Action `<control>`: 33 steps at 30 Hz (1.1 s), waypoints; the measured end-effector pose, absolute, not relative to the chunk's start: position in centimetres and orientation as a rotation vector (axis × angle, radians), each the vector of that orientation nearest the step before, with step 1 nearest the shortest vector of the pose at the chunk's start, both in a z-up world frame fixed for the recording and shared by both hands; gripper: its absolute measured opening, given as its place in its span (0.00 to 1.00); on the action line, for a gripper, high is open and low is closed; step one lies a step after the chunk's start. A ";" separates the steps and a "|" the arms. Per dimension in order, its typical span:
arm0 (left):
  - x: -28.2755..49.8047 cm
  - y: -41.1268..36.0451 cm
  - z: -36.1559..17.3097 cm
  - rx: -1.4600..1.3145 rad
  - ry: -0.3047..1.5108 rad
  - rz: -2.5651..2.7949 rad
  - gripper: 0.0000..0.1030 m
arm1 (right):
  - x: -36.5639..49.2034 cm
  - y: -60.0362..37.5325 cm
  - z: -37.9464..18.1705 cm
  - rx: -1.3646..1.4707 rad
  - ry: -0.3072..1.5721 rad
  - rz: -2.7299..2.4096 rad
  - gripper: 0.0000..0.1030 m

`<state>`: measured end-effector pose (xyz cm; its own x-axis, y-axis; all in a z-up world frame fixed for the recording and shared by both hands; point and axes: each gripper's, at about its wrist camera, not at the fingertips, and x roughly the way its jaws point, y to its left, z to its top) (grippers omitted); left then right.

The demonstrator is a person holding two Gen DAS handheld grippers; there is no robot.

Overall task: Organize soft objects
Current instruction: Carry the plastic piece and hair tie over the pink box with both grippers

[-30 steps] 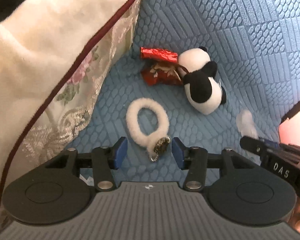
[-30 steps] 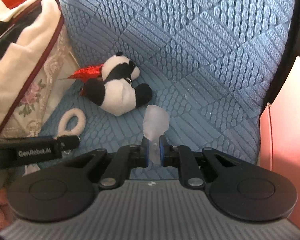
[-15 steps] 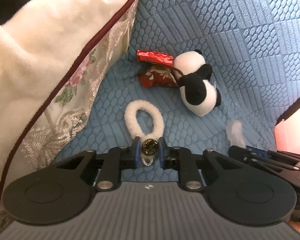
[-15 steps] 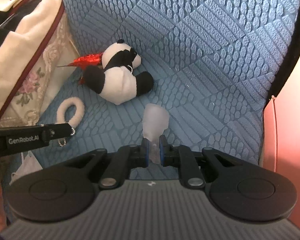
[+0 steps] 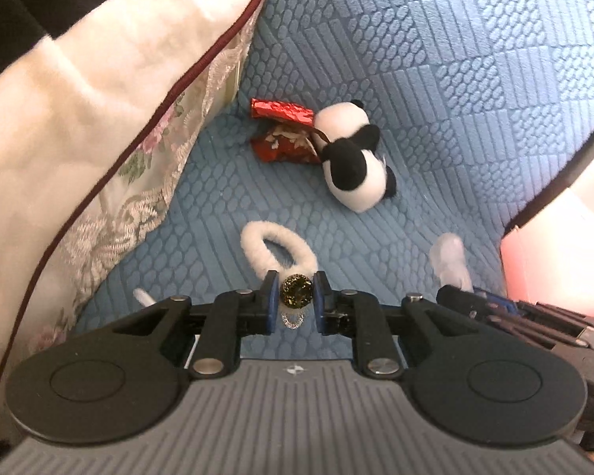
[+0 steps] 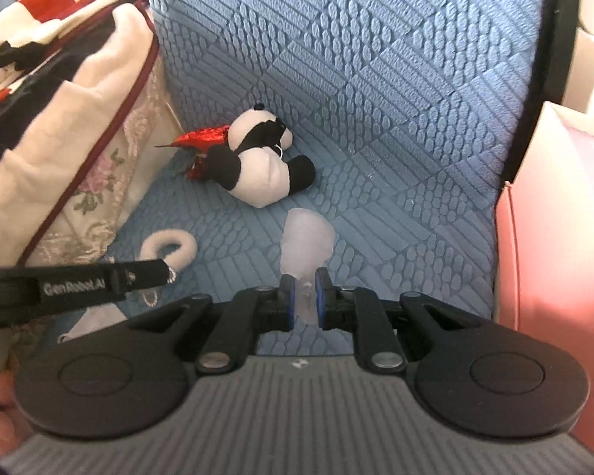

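Note:
My left gripper [image 5: 296,297] is shut on the dark glittery charm of a white fluffy ring [image 5: 275,247], which hangs forward over the blue quilted seat [image 5: 435,126]. The ring also shows in the right wrist view [image 6: 170,248]. My right gripper [image 6: 305,295] is shut on a translucent soft piece [image 6: 307,241] and holds it just above the seat; it also shows in the left wrist view [image 5: 449,259]. A plush panda [image 5: 352,166] lies further back beside a red foil pouch [image 5: 283,130]; the panda also shows in the right wrist view [image 6: 259,162].
A large white cushion with dark red piping and floral lace [image 5: 99,118] leans along the left. A pink surface [image 6: 554,237] stands at the right edge of the seat. Striped red, black and white fabric [image 6: 39,27] lies above the cushion.
My left gripper moved onto the fluffy ring's charm and shut on it, then lifted it slightly. My right gripper stayed shut on the translucent piece and drew back a little.

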<state>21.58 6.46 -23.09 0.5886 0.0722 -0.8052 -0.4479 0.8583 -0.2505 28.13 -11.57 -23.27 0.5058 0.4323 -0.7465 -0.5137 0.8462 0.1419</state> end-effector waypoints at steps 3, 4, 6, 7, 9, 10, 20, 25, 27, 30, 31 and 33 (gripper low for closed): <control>20.6 6.1 -22.7 -0.453 0.896 0.307 0.20 | 27.1 -12.4 -22.9 -0.074 0.872 0.559 0.14; 20.3 6.0 -22.5 -0.456 0.891 0.303 0.20 | 26.8 -12.5 -22.9 -0.072 0.873 0.554 0.14; 19.7 5.9 -22.2 -0.456 0.882 0.294 0.20 | 26.1 -12.8 -22.8 -0.067 0.876 0.547 0.14; 19.3 5.8 -22.0 -0.453 0.878 0.289 0.20 | 25.7 -12.9 -22.7 -0.064 0.877 0.544 0.14; 18.8 5.6 -21.5 -0.462 0.870 0.275 0.20 | 25.0 -13.2 -22.6 -0.076 0.872 0.539 0.14; 18.5 5.5 -21.3 -0.467 0.866 0.266 0.20 | 24.6 -13.3 -22.5 -0.079 0.871 0.539 0.14; 16.1 2.3 -20.0 -0.432 0.864 0.178 0.20 | 21.2 -15.2 -21.5 -0.082 0.880 0.529 0.14; 15.1 1.9 -18.9 -0.460 0.843 0.166 0.20 | 21.1 -16.3 -20.2 -0.073 0.868 0.523 0.14; 14.9 1.9 -18.4 -0.465 0.835 0.171 0.20 | 21.0 -16.8 -19.3 -0.067 0.857 0.518 0.14; 14.9 2.1 -17.4 -0.474 0.817 0.169 0.20 | 20.9 -17.7 -18.0 -0.055 0.840 0.513 0.14; 14.8 2.1 -16.9 -0.477 0.807 0.167 0.20 | 20.9 -18.1 -17.5 -0.050 0.833 0.511 0.14; 14.7 1.8 -15.8 -0.472 0.788 0.165 0.20 | 20.8 -18.7 -16.5 -0.043 0.819 0.511 0.14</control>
<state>14.69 1.84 -15.81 0.6990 -0.0309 -0.7145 -0.3150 0.8836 -0.3464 20.77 -18.71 -16.48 0.5693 0.4193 -0.7072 -0.4516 0.8783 0.1572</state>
